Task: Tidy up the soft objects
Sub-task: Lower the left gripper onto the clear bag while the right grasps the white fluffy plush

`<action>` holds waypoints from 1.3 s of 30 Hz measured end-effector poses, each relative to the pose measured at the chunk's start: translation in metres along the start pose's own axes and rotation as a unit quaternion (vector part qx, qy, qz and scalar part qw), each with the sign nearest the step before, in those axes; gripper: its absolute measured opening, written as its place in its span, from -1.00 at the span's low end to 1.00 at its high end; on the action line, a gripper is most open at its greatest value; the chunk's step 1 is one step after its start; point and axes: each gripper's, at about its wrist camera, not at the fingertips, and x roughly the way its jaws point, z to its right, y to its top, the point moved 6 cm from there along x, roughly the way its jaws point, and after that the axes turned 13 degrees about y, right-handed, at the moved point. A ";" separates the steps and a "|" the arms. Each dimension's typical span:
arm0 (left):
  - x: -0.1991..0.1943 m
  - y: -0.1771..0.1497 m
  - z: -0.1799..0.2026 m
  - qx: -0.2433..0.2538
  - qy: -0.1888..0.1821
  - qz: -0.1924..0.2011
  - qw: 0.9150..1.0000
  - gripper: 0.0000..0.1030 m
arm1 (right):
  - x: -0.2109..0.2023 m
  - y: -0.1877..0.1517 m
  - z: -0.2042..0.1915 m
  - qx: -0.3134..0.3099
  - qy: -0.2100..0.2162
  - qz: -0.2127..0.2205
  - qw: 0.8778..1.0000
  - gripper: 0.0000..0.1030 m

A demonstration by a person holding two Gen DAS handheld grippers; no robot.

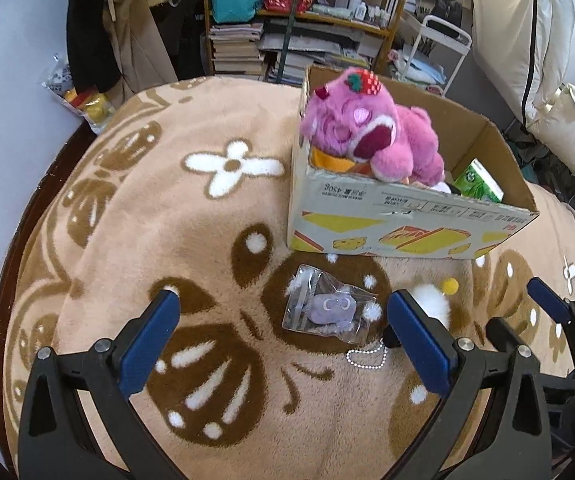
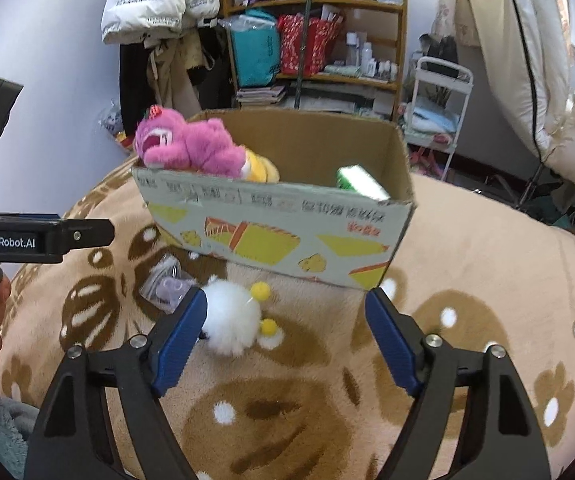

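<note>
Nearest, left tool [image 1: 283,326] and right tool [image 2: 285,334] are both hovering with jaws apart over the tan brown-patterned fleece blanket [image 1: 191,216]. Between them and the box are lying a clear plastic bag holding a small purple plush [image 1: 329,307] and a white fluffy pom-pom toy with yellow balls [image 2: 229,318]. Beyond, a pink strawberry-capped plush bear [image 1: 371,134] is resting in the printed cardboard box [image 1: 407,224].

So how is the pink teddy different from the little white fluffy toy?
The pink teddy is big and lies in the cardboard box, draped over its rim. The white fluffy toy is small, has yellow pom-poms and sits outside on the blanket, beside the right gripper. Both are soft and furry.
</note>
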 end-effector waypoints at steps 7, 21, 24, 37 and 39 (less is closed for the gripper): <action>0.023 -0.004 0.012 0.014 -0.015 -0.030 0.999 0.98 | 0.030 -0.008 -0.008 -0.009 0.023 -0.031 0.999 0.57; 0.069 -0.013 0.037 0.044 -0.034 -0.084 0.995 0.98 | 0.078 -0.022 -0.023 -0.022 0.064 -0.079 0.995 0.28; 0.079 -0.015 0.039 0.044 -0.037 -0.094 0.994 0.98 | 0.086 -0.024 -0.025 -0.012 0.088 -0.082 0.993 0.01; 0.101 -0.017 0.052 0.063 -0.037 -0.109 0.991 0.98 | 0.099 -0.030 -0.032 -0.023 0.108 -0.085 0.990 -0.26; 0.104 -0.018 0.055 0.072 -0.030 -0.108 0.991 0.98 | 0.096 -0.030 -0.032 -0.028 0.105 -0.085 0.990 -0.28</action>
